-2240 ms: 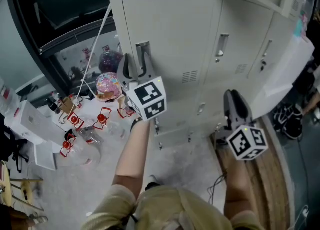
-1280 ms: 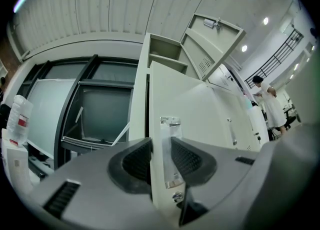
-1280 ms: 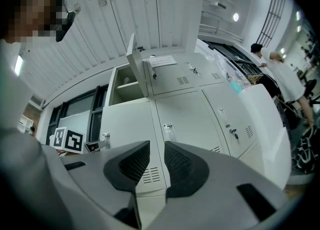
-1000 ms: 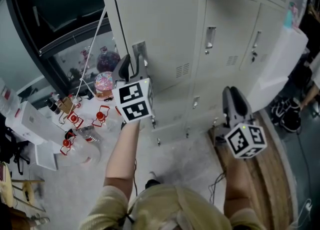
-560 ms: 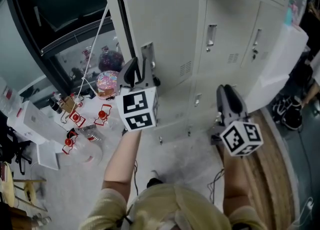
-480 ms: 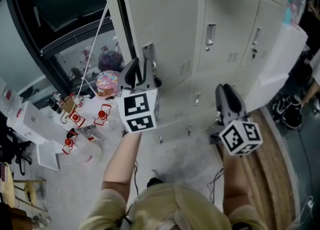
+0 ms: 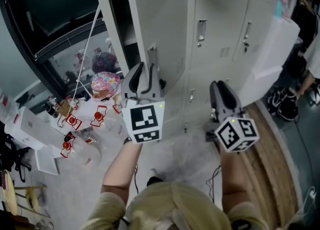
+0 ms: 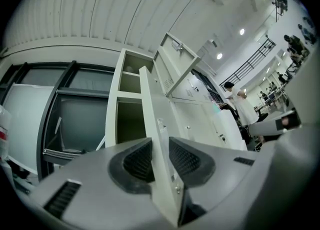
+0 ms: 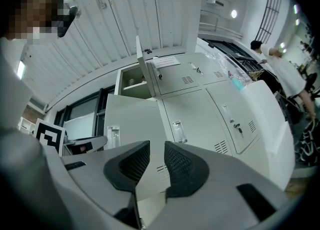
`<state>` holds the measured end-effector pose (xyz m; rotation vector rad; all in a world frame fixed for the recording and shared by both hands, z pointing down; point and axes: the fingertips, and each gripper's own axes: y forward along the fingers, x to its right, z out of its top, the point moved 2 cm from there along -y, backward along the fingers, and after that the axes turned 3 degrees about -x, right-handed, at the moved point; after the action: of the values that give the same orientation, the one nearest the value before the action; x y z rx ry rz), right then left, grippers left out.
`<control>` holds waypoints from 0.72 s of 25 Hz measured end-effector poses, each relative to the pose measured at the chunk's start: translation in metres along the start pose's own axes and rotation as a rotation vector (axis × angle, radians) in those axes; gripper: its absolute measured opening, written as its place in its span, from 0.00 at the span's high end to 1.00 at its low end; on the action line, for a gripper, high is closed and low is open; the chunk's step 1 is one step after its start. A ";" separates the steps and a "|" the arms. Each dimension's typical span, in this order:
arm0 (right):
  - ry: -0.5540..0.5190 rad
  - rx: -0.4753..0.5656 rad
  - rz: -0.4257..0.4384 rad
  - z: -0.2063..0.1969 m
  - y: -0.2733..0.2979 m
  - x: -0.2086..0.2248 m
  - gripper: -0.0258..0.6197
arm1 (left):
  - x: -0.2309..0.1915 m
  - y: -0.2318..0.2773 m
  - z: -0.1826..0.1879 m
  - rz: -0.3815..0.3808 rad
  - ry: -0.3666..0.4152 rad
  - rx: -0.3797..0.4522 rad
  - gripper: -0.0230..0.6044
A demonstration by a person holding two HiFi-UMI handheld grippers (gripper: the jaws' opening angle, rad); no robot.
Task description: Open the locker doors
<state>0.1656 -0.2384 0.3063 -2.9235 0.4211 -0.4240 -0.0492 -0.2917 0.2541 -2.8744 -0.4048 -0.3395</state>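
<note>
A bank of pale grey lockers (image 7: 215,4) stands ahead. The leftmost locker door (image 7: 162,26) is swung partly out, with a dark gap at its hinge side. My left gripper (image 7: 145,70) is shut on this door's free edge just below the handle (image 7: 152,55). In the left gripper view the door edge (image 8: 151,105) runs between the pads of my left gripper (image 8: 159,148), and both pads press on it. My right gripper (image 7: 218,87) hangs lower right, open and holding nothing, in front of the shut middle door (image 7: 210,14). In the right gripper view my right gripper (image 9: 156,160) faces that middle door (image 9: 192,114).
Red-handled bottles (image 7: 74,122), a colourful round bag (image 7: 103,84) and white boxes (image 7: 27,126) litter the floor on the left. A white panel (image 7: 277,49) leans on the lockers at right, above a wooden strip (image 7: 262,174). An upper locker door (image 8: 175,71) hangs open. A person in white (image 8: 235,96) stands far right.
The leftmost door has gone from shut to swung outward, pulled by my left gripper, which has drawn back toward me. My right gripper has shifted slightly left and up.
</note>
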 end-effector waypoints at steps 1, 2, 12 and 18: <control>0.000 0.001 -0.003 0.000 -0.002 0.000 0.82 | 0.004 -0.002 0.002 -0.007 0.008 0.006 0.81; 0.000 0.001 -0.006 0.001 -0.004 0.000 0.82 | 0.008 -0.004 0.003 -0.014 0.018 0.012 0.81; -0.010 0.011 -0.059 0.006 -0.032 0.010 0.82 | 0.050 -0.017 0.015 -0.060 0.100 0.069 0.81; -0.021 0.009 -0.097 0.008 -0.049 0.019 0.82 | 0.077 -0.020 0.024 -0.111 0.098 0.102 0.81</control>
<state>0.1983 -0.1965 0.3129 -2.9457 0.2755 -0.4069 0.0214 -0.2480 0.2543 -2.7292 -0.5479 -0.4629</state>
